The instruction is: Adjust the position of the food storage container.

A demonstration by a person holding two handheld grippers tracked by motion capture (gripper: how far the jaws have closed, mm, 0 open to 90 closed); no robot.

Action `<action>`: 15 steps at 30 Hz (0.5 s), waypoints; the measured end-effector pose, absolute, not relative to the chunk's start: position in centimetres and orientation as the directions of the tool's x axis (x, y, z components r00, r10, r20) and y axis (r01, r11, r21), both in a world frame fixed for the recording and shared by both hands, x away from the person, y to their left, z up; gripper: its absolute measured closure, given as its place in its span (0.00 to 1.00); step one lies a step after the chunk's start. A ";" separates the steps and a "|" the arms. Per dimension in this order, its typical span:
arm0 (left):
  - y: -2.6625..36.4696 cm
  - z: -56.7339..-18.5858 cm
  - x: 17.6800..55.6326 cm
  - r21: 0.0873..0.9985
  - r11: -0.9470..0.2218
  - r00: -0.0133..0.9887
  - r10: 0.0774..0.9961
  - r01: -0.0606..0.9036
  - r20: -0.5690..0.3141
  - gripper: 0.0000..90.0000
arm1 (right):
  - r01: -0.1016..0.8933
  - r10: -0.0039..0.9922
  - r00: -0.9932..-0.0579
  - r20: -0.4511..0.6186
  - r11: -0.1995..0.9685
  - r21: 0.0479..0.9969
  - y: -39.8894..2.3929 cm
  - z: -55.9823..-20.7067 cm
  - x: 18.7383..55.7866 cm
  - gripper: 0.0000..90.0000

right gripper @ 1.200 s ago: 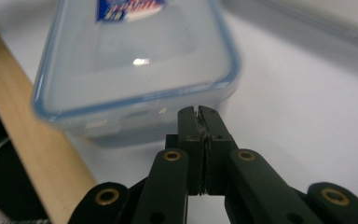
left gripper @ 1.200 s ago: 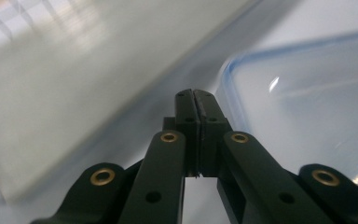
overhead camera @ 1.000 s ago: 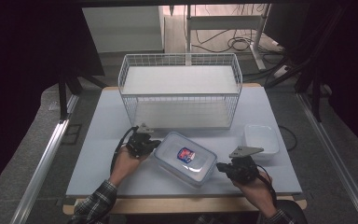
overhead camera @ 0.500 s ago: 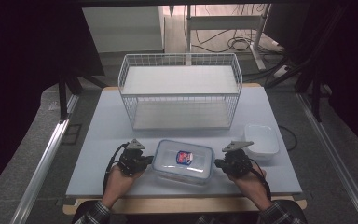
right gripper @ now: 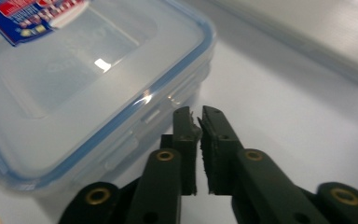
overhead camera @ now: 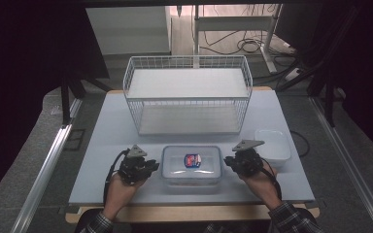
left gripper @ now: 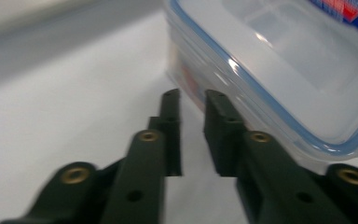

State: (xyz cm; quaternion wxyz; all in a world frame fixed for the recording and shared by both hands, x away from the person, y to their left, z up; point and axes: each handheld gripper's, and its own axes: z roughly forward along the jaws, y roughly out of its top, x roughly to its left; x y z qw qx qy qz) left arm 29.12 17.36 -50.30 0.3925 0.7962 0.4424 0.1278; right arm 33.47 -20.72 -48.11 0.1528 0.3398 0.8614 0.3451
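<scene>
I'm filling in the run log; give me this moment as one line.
left gripper: jaws just opening, empty, beside container's left end | right gripper: jaws just opening, empty, at its right end | lidded container: on table, before wire basket

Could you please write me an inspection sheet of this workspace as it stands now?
Surface: pale table top, bare around the items.
Job's things: clear lidded container with blue seal and a label, lying flat near the front edge, lid on.
Clutter: white wire basket behind it; white tray at the right.
Grippers: left gripper beside the container's left end, right gripper beside its right end; both sets of jaws have just been opening, a narrow gap with nothing between them.
Cables: a black one trailing from each gripper; more on the floor beyond the table.
Surroundings: dark, metal frame legs, grey floor.
</scene>
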 end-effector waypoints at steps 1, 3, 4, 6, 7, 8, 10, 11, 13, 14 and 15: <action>17.6 -50.3 29.0 0.742 -0.298 0.572 0.808 0.601 -0.138 0.70 | 0.476 0.694 -0.719 -0.031 0.524 0.706 -21.1 -47.8 33.3 0.84; 18.0 -50.3 28.7 0.745 -0.303 0.570 0.812 0.594 -0.125 0.61 | 0.471 0.691 -0.723 -0.019 0.513 0.718 -21.8 -47.6 33.0 0.77; 18.1 -50.4 28.6 0.751 -0.304 0.573 0.811 0.586 -0.118 0.56 | 0.469 0.692 -0.722 -0.013 0.503 0.726 -22.1 -47.5 32.9 0.73; 18.4 -50.4 28.3 0.764 -0.311 0.578 0.810 0.565 -0.098 0.44 | 0.471 0.691 -0.722 0.001 0.490 0.733 -22.5 -47.4 32.6 0.63; 18.6 -50.3 28.2 0.771 -0.310 0.581 0.809 0.556 -0.094 0.40 | 0.469 0.691 -0.723 0.006 0.484 0.739 -22.7 -47.4 32.5 0.57; 18.7 -50.4 28.0 0.781 -0.307 0.586 0.805 0.543 -0.091 0.34 | 0.464 0.691 -0.723 0.010 0.475 0.748 -22.9 -47.3 32.4 0.50; 18.9 -50.5 27.9 0.786 -0.304 0.593 0.799 0.538 -0.097 0.23 | 0.461 0.684 -0.729 0.040 0.447 0.767 -23.2 -47.3 32.4 0.37; 19.0 -50.6 27.8 0.785 -0.303 0.596 0.796 0.540 -0.103 0.21 | 0.466 0.679 -0.732 0.056 0.439 0.768 -23.4 -47.4 32.4 0.31; 18.9 -50.8 27.7 0.776 -0.315 0.602 0.792 0.547 -0.103 0.15 | 0.468 0.676 -0.733 0.073 0.425 0.775 -23.6 -47.5 32.3 0.25; 18.8 -50.9 27.6 0.768 -0.333 0.610 0.787 0.547 -0.093 0.12 | 0.470 0.672 -0.737 0.075 0.430 0.771 -23.7 -47.7 32.2 0.23; 18.6 -51.0 27.6 0.761 -0.346 0.612 0.786 0.549 -0.085 0.12 | 0.466 0.666 -0.743 0.073 0.435 0.770 -23.8 -47.8 32.1 0.22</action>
